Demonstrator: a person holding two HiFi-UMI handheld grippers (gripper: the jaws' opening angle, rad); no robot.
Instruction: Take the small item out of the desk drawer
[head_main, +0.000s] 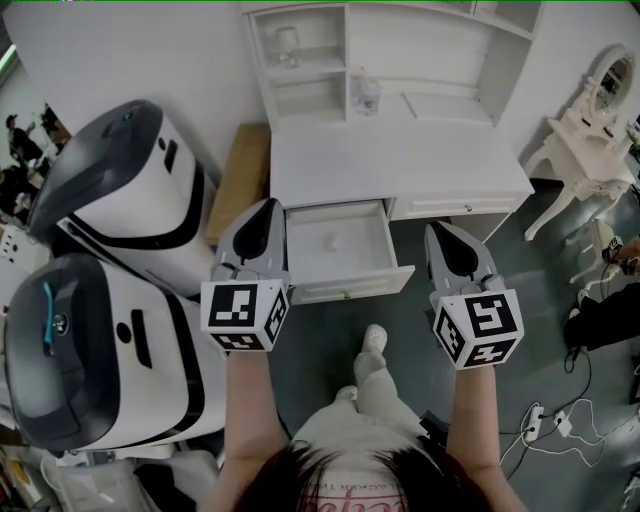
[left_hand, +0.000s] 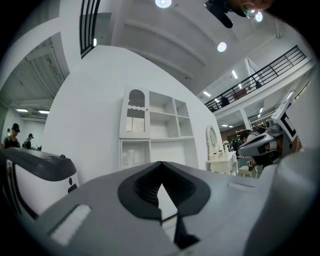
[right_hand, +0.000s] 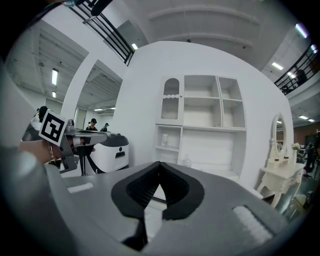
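The white desk stands ahead of me with its left drawer pulled open. Inside the drawer a small pale item shows only faintly against the white bottom. My left gripper hovers at the drawer's left edge, above floor level, with its jaws shut and nothing between them. My right gripper is held just right of the drawer, below the closed right drawer, also shut and empty. In the left gripper view the left gripper points at the desk's shelves. The right gripper faces the shelves too.
Two large white-and-grey machines stand at the left, and a wooden board leans beside the desk. A glass jar and a bottle sit on the shelves. At the right are a white dressing table and floor cables.
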